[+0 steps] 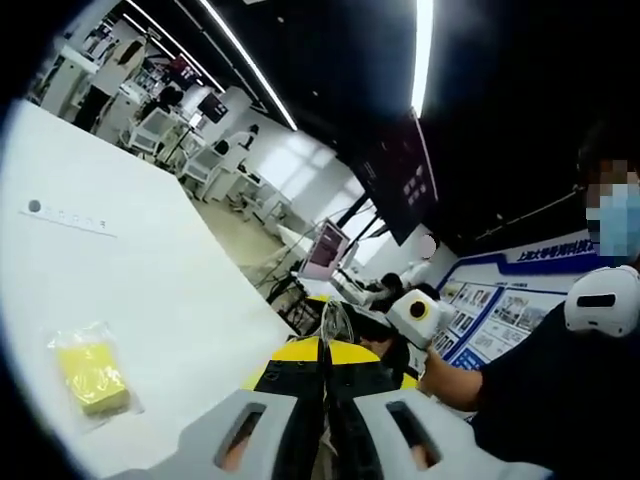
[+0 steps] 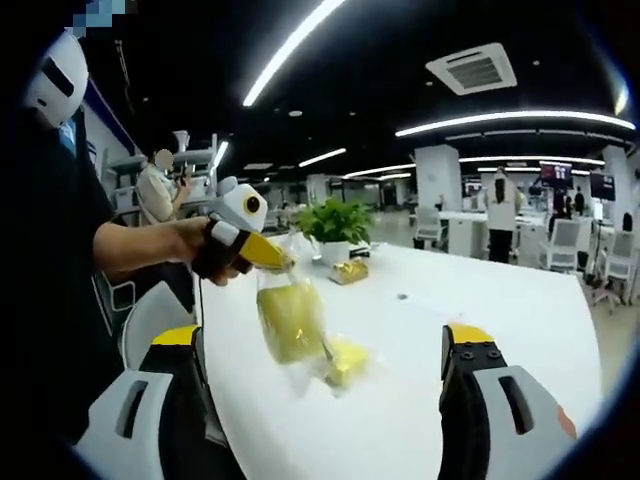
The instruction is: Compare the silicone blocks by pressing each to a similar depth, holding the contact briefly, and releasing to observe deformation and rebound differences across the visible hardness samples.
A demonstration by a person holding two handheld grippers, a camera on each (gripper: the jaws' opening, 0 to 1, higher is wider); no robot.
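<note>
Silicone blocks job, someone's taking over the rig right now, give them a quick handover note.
Left tongs: shut on the top of a clear bag, holding one yellow silicone block in the air above the white table.
Right tongs: open, holding nothing, facing the hanging bag.
Second bagged yellow block lies on the table below the hanging one; a third bagged block lies on the table in the left gripper view.
Done: one bag lifted. No press visible now.
Left: press, hold and release each sample, compare rebound.

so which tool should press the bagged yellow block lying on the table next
Right. The right tool is open, empty, facing the lying block; the left tool is shut on a hanging bagged block.
</note>
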